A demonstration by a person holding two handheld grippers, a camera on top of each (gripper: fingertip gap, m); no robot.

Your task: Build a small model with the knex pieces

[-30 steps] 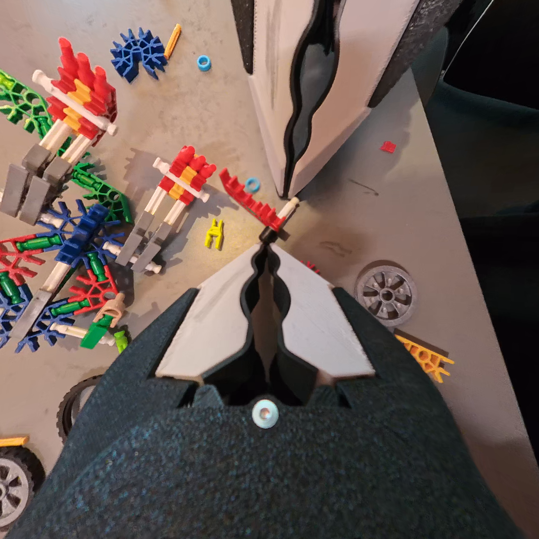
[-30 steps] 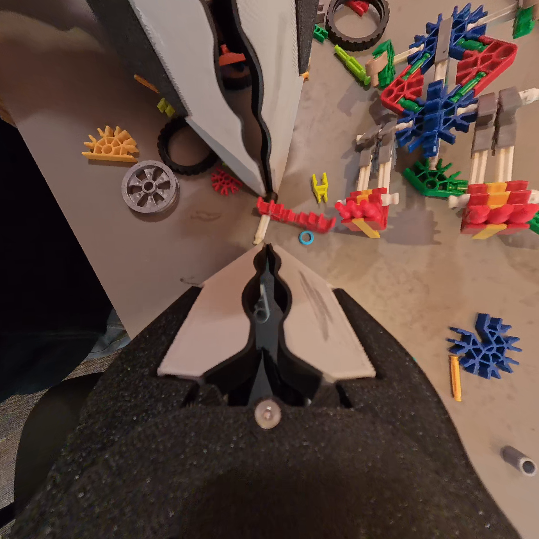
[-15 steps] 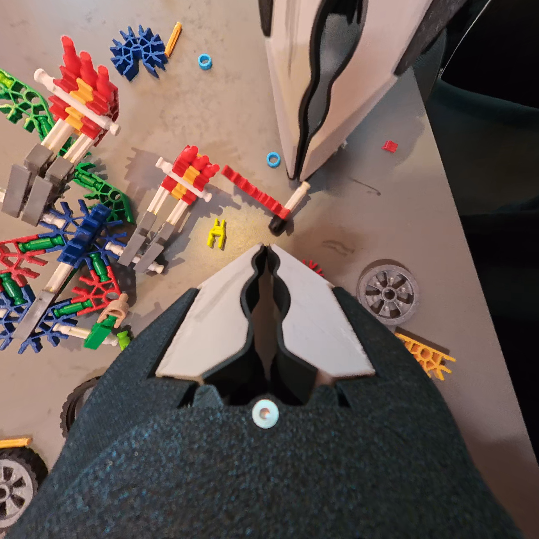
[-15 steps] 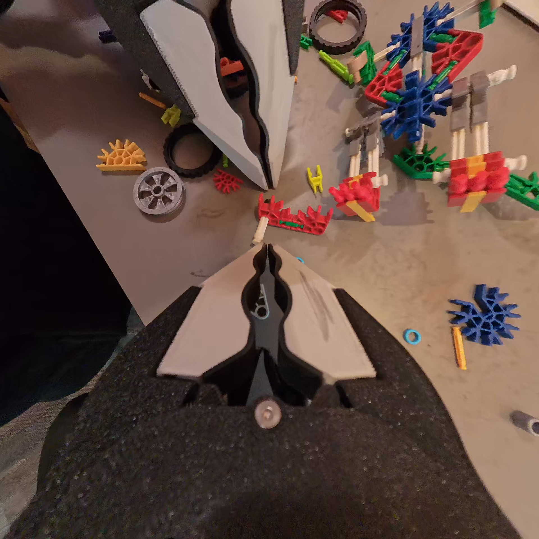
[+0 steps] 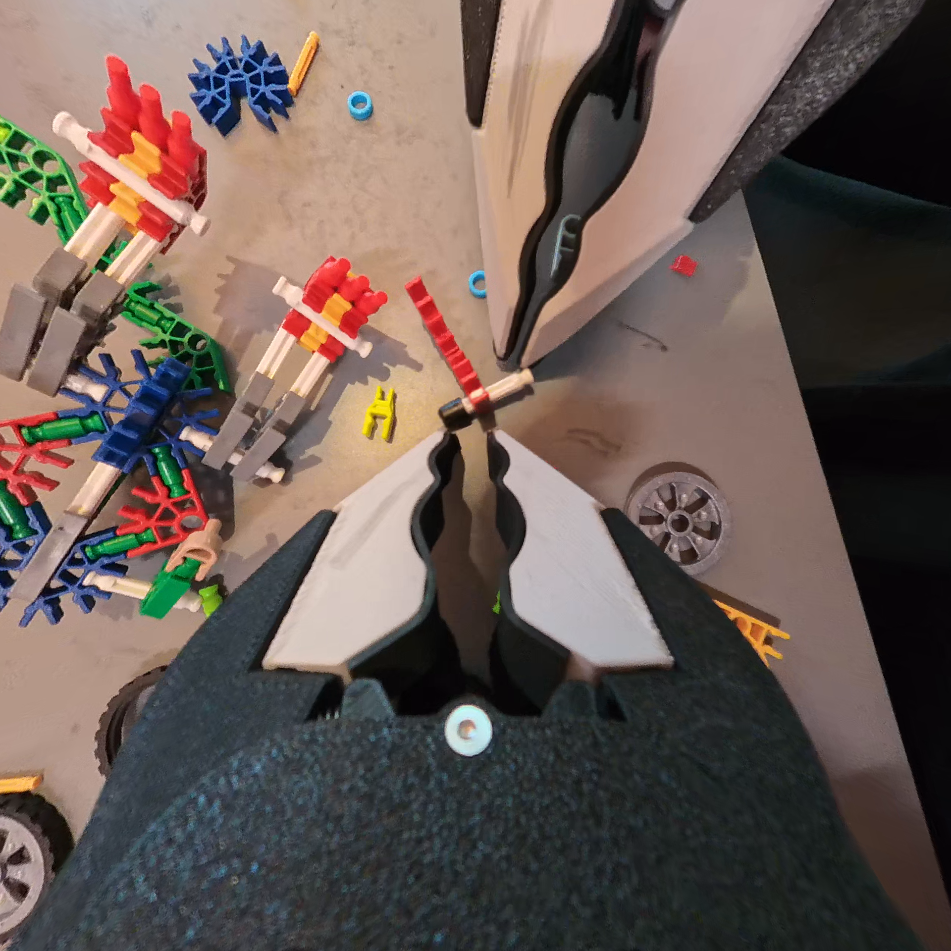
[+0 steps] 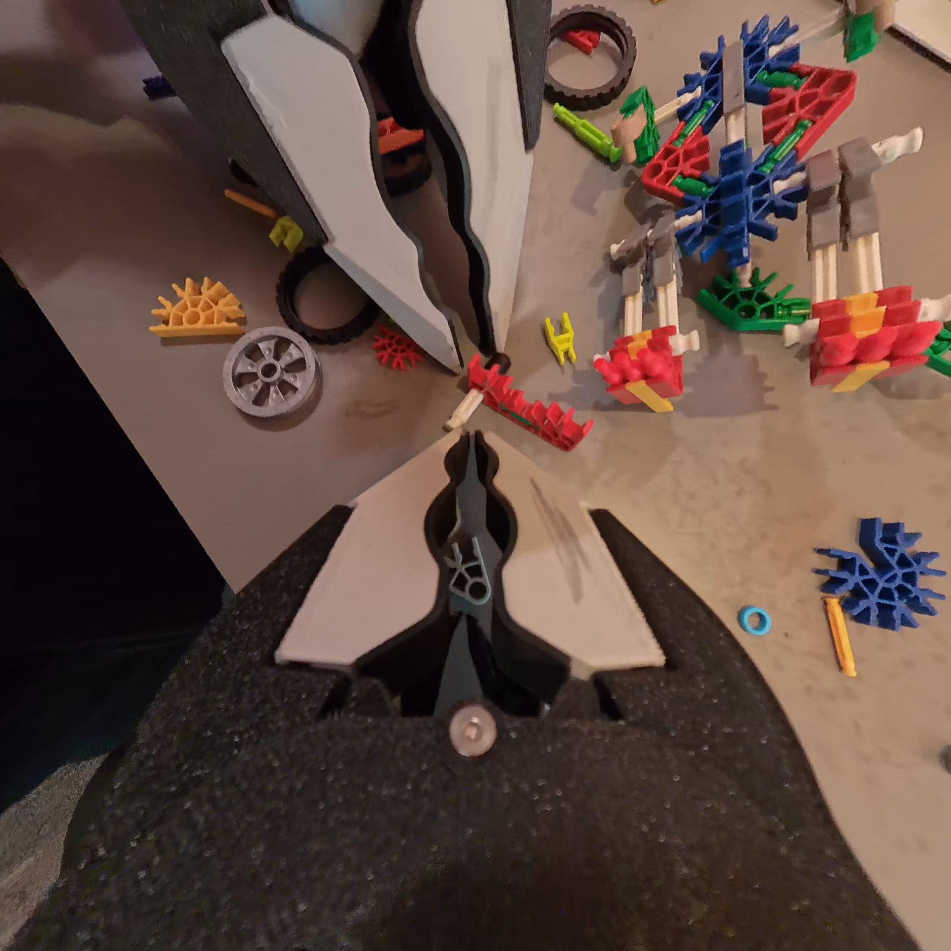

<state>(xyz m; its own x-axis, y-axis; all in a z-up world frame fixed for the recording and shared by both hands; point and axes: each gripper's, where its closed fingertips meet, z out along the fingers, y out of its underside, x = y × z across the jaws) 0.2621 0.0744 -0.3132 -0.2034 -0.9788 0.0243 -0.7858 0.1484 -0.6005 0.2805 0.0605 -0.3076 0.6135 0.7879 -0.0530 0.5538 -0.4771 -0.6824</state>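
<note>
- Right gripper [image 6: 471, 440]: fingers clenched on grey connector [image 6: 465, 571]; tips just beside white rod [image 6: 463, 409]
- Left gripper [image 5: 467, 437]: fingers slightly parted, empty, near black cap [image 5: 455, 414]
- Red toothed strip [image 5: 445, 339] on the rod, on bench [image 5: 643, 360] between grippers

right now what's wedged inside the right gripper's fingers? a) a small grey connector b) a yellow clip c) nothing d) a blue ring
a: a small grey connector sits between the closed fingers of the right gripper; the blue ring and yellow clip lie loose on the table.
</note>
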